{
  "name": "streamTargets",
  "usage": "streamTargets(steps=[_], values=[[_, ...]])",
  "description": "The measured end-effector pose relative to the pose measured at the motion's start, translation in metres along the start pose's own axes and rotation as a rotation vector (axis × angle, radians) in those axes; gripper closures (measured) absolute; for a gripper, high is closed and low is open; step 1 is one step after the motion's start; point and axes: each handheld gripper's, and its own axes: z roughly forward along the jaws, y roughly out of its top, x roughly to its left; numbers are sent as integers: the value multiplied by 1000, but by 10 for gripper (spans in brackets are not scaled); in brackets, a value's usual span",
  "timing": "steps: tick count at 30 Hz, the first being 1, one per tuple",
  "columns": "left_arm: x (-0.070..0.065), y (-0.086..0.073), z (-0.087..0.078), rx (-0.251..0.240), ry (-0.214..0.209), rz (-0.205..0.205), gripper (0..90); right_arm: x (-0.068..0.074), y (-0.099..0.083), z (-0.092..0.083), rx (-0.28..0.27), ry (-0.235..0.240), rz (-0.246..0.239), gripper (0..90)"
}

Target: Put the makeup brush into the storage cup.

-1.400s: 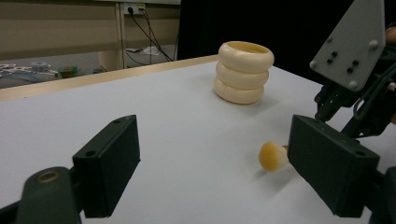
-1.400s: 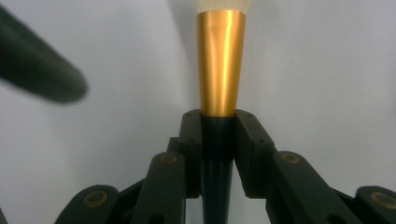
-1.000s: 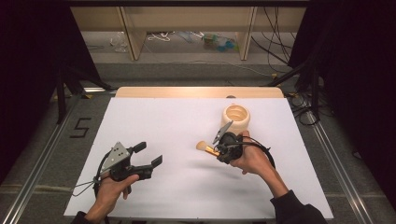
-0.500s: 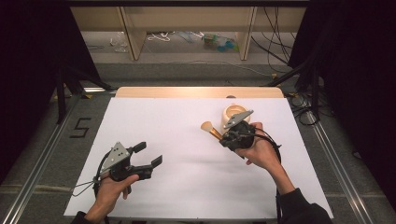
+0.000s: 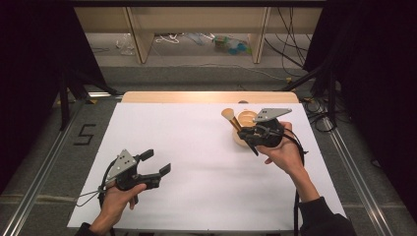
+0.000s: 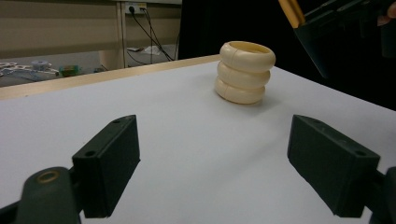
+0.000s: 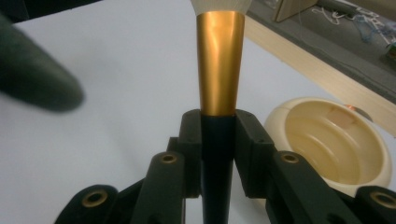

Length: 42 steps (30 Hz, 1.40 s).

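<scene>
The right gripper (image 5: 244, 132), shut tight on the brush (image 7: 220, 65), should tip the dark handle end down slowly over the cream pot's (image 7: 337, 144) open mouth.

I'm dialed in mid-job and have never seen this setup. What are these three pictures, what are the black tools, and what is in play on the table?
No robot arm here: a person holds a hand-operated claw in each hand. The high view looks down on the white table from above the person's side. The other two pictures come from small cameras riding on each claw, looking out along its own two black jaws.

The left claw hovers low over the bare sheet, jaws wide apart with nothing between them. From its camera you see a cream ribbed holder, shaped like three stacked rings, standing upright on the table.

The right claw is shut on a makeup brush, gripping its dark handle just below the gold collar, pale bristles pointing away. In the high view that claw is beside the holder, whose open, empty top shows in the right gripper view.
</scene>
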Motion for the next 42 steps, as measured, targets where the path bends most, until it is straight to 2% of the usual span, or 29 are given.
streamTargets(steps=[6,11,31,32,33,38,41,42], values=[[0,0,0,3,0,3,168,-6,0,-5,-53,-19,19,744],[0,0,0,3,-2,1,168,-7,1,-7,-98,-5,36,744],[0,0,1,4,0,3,168,-18,2,-9,-184,-14,60,745],[0,0,1,3,0,2,168,-19,3,-7,-200,-11,65,745],[0,0,1,2,0,1,168,-20,3,-8,-205,-24,63,745],[0,0,1,2,1,4,168,-27,6,-5,-236,-13,82,745],[0,0,1,3,1,4,168,-32,8,-3,-265,-36,76,745],[0,0,0,3,2,5,168,-33,9,-2,-259,-36,77,745]])
